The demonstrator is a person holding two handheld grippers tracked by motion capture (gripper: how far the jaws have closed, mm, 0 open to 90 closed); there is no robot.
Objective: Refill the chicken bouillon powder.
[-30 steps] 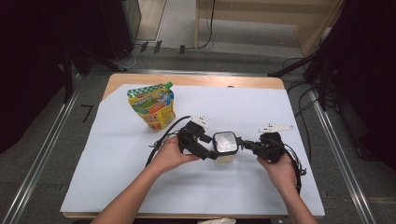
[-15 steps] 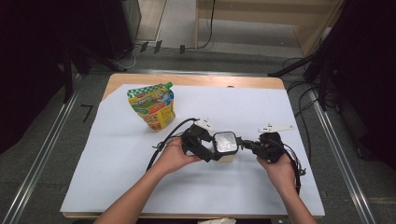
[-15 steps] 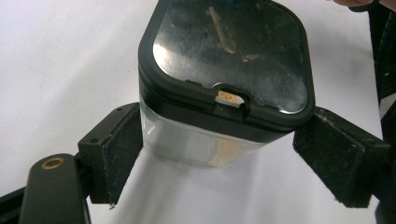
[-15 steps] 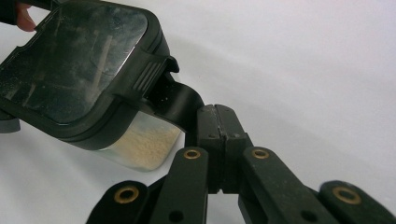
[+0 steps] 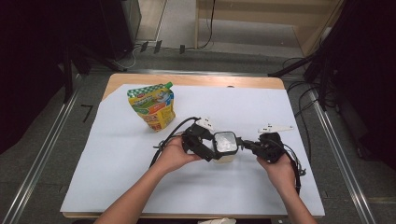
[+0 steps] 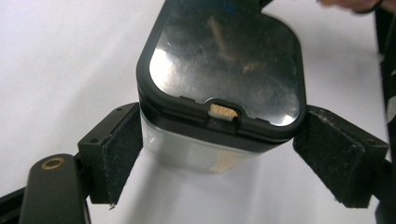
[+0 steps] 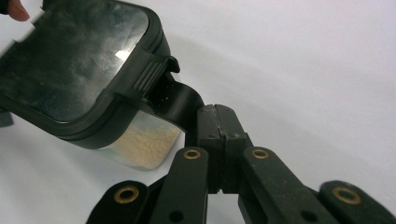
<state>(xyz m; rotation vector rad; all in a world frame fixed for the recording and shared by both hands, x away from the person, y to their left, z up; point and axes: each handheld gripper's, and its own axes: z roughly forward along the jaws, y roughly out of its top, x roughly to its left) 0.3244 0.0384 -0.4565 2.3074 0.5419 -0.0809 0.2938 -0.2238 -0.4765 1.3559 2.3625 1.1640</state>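
At the near edge of the high view, two forearms are seen coming in from six o'clock, each hand wrapped around a gripper near the middle of the white table cover. The left gripper is held at about nine o'clock of a small clear container, and the right gripper is held at about three o'clock of it. In the left gripper view, the container is seen between the two black jaws: the felt-lined pads are set against its clear walls on either side, just below the black rim of its lid, so the container is grasped by the body. In the right gripper view, the jaws are clenched flat together, and a black tab hanging from the lid's ribbed latch is pinched between their tips; the container's corner lies up at ten o'clock from the jaws, and a pale, sandy powder is seen through the clear wall under the rim. The container stands on the cover, slightly right of the table's middle. Farther back, at about ten o'clock from the container and well apart from it, a yellow and green spouted pouch is stood upright on the cover. Beyond it, the wooden table edge is exposed, and a grey floor with cables is seen at twelve o'clock.
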